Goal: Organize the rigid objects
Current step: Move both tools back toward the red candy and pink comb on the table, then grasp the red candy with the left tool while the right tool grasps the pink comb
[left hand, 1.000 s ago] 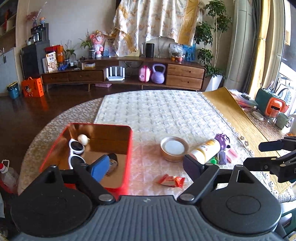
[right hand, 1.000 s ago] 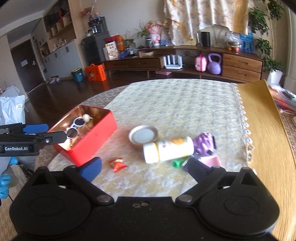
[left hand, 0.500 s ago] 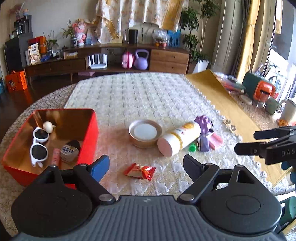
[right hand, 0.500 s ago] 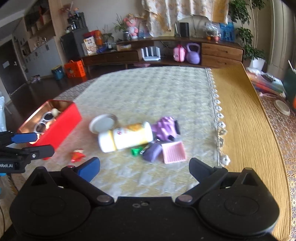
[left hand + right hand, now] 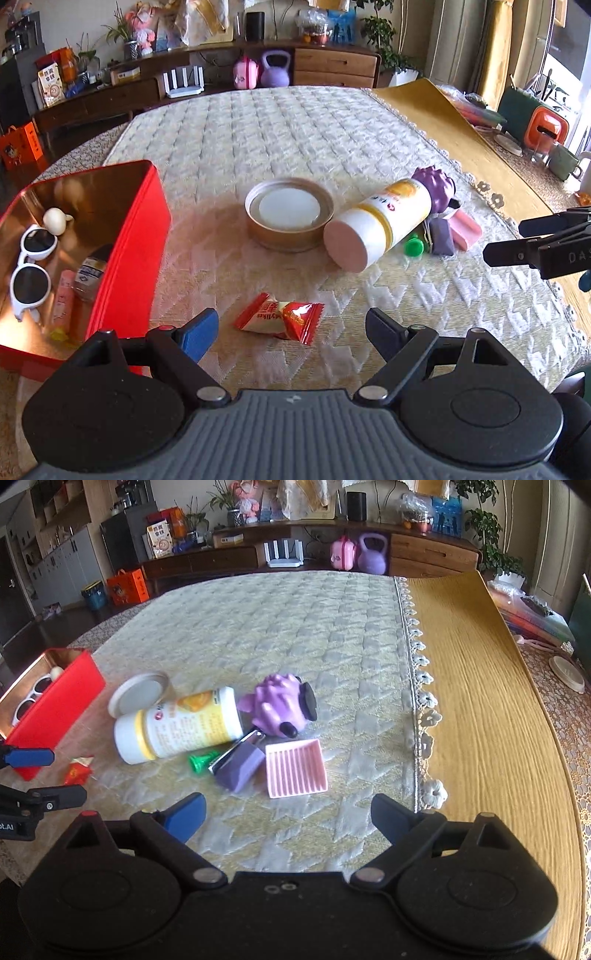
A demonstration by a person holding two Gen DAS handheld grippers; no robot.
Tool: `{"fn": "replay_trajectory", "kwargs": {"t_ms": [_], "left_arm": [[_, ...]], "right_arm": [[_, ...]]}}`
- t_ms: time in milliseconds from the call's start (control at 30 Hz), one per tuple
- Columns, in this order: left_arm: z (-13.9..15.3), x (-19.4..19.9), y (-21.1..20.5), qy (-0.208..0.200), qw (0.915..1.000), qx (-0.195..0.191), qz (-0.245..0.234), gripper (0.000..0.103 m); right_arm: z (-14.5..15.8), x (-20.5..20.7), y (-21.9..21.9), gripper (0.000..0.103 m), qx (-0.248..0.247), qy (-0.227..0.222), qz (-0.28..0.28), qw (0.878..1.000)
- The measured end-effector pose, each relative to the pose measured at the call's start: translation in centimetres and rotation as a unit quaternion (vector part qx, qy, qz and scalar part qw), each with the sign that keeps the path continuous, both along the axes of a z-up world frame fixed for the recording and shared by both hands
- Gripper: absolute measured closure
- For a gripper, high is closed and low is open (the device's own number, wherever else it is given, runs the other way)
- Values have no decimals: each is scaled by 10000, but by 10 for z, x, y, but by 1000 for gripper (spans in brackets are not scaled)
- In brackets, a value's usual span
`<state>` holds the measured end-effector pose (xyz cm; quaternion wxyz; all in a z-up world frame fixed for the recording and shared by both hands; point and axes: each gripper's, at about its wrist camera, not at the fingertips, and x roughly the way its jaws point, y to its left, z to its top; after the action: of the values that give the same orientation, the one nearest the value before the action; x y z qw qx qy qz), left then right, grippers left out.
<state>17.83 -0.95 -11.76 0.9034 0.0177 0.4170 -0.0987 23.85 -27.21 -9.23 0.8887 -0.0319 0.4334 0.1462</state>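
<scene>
Sunlit living room, with a long sideboard at the back and a round worktop under a quilted cloth in front of us. We see a red tin at the worktop's left edge, open-topped and serving, we judge, as the collecting box: white sunglasses, a small pale knob-like piece and a little bottle already lie inside it. What remains loose lies in one cluster right of the tin. A round lid rests flat, rim up, touching the capped end of a white and yellow canister lying on its side. Behind the canister sits a purple spiky toy; beside it lie a green cap, a purple clip and a pink ribbed tray. A red sweet wrapper lies alone, nearest us.

Our left gripper points down over the wrapper, jaws wide apart and empty, the wrapper just ahead of the gap between them. Our right gripper points down short of the pink tray and clip, jaws closing from their widest with nothing between them. We judge each hand to be lining up on its nearest piece.
</scene>
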Motion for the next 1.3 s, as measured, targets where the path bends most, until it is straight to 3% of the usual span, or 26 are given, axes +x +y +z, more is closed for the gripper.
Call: {"fn": "replay_trajectory", "kwargs": {"t_ms": [267,567,700,833,1000,1067,1100,1300], "left_arm": [[-15,8,3,49,10000,73,17,16],[-18,7,2,-88,9998,173,-41,17],[-16,6,1,-154,9997,171,-63,34],[-14,7,1,-123,9998,111,-79,41],[-12,7,1,-118,9999,80,-96,61],[-12,7,1,-118,9998,90,-110,64],[-12,7,1,-118,9998,97,-114,69],[-8,4,0,-167,9997,125,-146,75]], "right_arm": [[-14,16,4,23,-226,80,18,9997],[-17,25,9,30,-417,-52,105,9991],[-16,26,12,35,-431,-105,163,9989],[-16,25,15,42,-437,-144,190,9988],[-15,23,18,54,-457,-178,183,9986],[-14,22,19,62,-459,-184,167,9986],[-14,20,19,62,-470,-190,148,9986],[-12,10,16,62,-500,-239,35,9985]]}}
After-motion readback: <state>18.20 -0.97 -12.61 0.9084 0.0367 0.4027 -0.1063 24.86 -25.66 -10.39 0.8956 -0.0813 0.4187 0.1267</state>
